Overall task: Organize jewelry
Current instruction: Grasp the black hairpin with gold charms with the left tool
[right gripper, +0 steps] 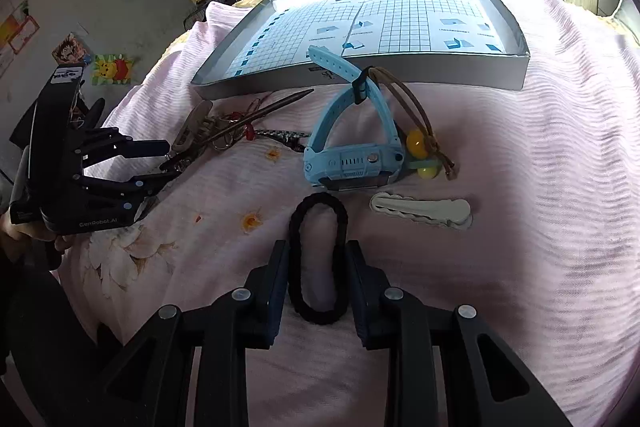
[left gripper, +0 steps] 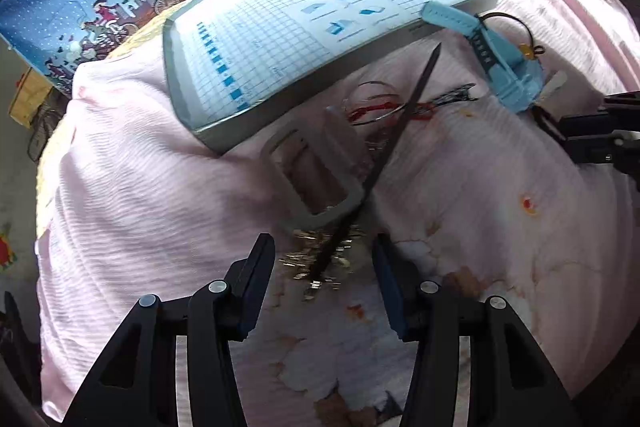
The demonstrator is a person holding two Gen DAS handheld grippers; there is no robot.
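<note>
1. While its two fingers stand wide apart, the left gripper (left gripper: pixel 324 267) hovers over a small heap of gold chain (left gripper: pixel 320 259) on the pink bedspread (left gripper: pixel 140 195), gripping nothing; a long dark hair stick (left gripper: pixel 384 163) runs across the chain between the fingertips.
2. Just past the chain lies a grey rectangular buckle (left gripper: pixel 312 171), and beyond it a tangle of red cord and wire rings (left gripper: pixel 376 107).
3. The right gripper (right gripper: pixel 318 279) brackets a black hair tie (right gripper: pixel 318 263) with its fingers on either side; whether the pads touch the loop cannot be told, and the tie lies flat on the spread.
4. Ahead of the tie stands a light blue watch (right gripper: pixel 352 155), strap arched upward, with a yellow-beaded brown cord (right gripper: pixel 416 143) beside it and a pale hair clip (right gripper: pixel 420 211) nearer the gripper.
5. Farther back sits a shallow grey box lid (right gripper: pixel 516 67) printed with a blue grid; the watch strap tip overlaps its front edge.
</note>
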